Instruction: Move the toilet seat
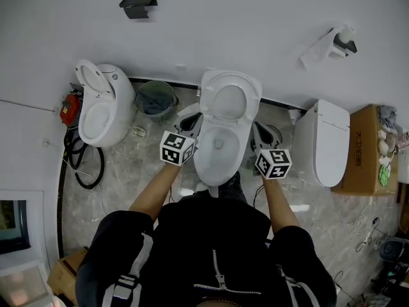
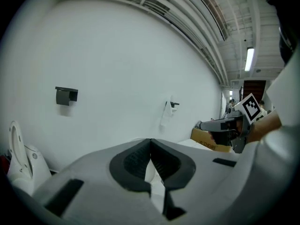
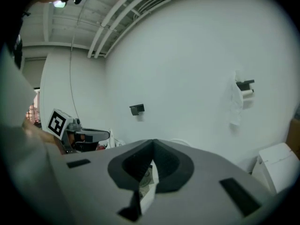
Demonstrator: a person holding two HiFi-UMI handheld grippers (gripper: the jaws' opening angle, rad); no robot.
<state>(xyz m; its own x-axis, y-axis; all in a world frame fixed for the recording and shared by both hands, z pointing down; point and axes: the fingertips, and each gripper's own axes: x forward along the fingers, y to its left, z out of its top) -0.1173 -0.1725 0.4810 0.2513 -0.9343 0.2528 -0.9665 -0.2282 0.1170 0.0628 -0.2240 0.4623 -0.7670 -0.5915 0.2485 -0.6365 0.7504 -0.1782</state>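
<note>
Against the white wall stand three toilets, and the middle toilet has its seat raised, leaning back toward the wall above the open bowl. On either side of that bowl a person holds a pair of tongs, one arm reaching past each flank of it. The left tongs are clenched, the dark pads meeting at the tip with nothing caught between them. They are off the toilet, beside its left edge. The right tongs are likewise clenched and empty, beside the bowl's right edge and clear of it. Both point roughly level at the wall. The left toilet has its lid up, and the right toilet has its lid down. A bin sits on the marbled floor between the left and middle toilets. A black hose coils on the floor by the left toilet, with a red object just above it. A cardboard box stands just beyond the right toilet. High on the wall are a black bracket to the left and a paper holder to the right.
</note>
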